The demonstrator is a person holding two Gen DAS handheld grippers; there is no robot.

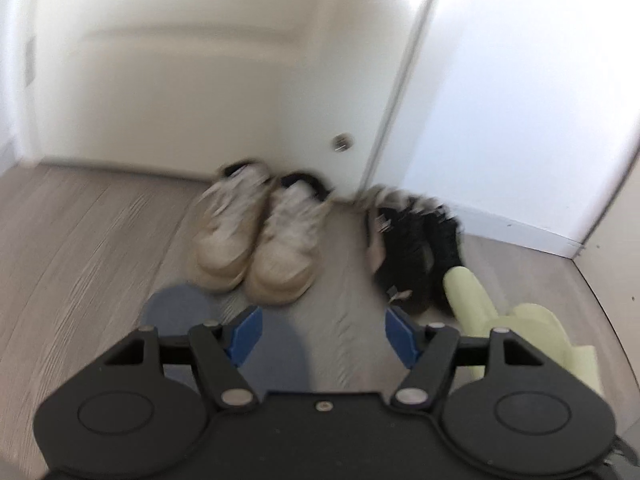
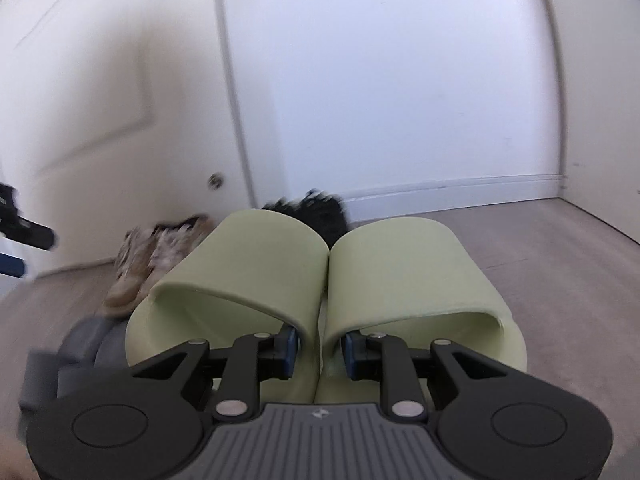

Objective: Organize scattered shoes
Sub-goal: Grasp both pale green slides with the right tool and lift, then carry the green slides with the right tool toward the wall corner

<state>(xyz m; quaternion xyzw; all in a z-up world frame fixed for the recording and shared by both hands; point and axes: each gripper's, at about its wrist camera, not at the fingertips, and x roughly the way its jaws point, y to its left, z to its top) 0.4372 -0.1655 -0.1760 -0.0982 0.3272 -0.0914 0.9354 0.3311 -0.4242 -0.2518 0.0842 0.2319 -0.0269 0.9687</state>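
Note:
My right gripper is shut on a pair of pale green slides, pinching their two inner walls together; the slides fill the middle of the right wrist view. They also show at the right of the left wrist view. My left gripper is open and empty above the floor. A pair of beige sneakers stands side by side by the door ahead of it. Black furry shoes lie to their right, just beyond the slides. The sneakers and the black shoes show behind the slides.
A white door with a small round stopper and a white wall with a baseboard close off the far side. A grey object lies on the wood floor under my left gripper.

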